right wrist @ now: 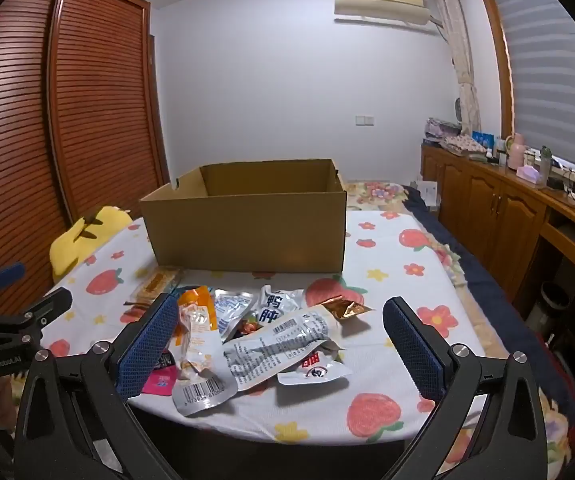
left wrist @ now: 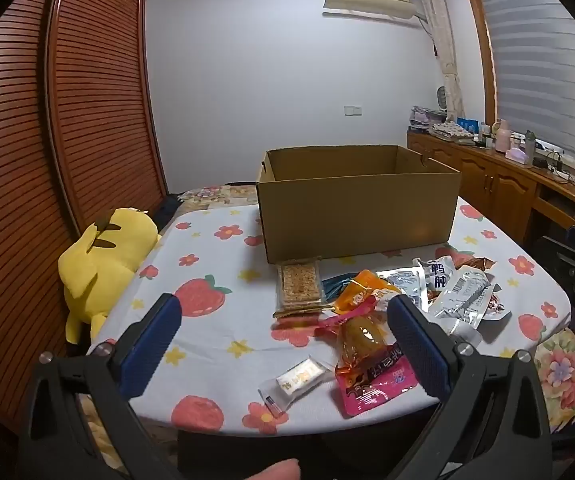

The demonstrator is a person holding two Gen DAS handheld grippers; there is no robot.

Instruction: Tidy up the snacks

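- Left tongs: black frame, blue pads, jaws spread wide, nothing between the pads. They hang just above the near edge of the worktop, which is covered in a white cloth printed with strawberries and flowers.
- Right tongs: same build, jaws likewise spread wide and gripping nothing, hovering over the near edge of the snack pile.
- Just below the left tongs, nearest the edge: a small white wrapped biscuit and, beside it toward the right pad, a pink-and-amber pouch lying flat.
- Ahead of the left tongs: a clear pack of crackers lying close against the front wall of the box; an orange packet to its right.
- Between the right tongs' pads: a long silver packet with a barcode and a silver packet of printed text across it; a white-and-blue packet and a crumpled gold wrapper lie beyond.
- All snacks remain on the worktop, heaped loosely, several overlapping.
- Cardboard box: open top, upright, standing beyond the pile and straight ahead of both tongs. What I can see of its interior shows no snacks.
- Yellow plush toy: off the worktop's edge, to the left of the left tongs.
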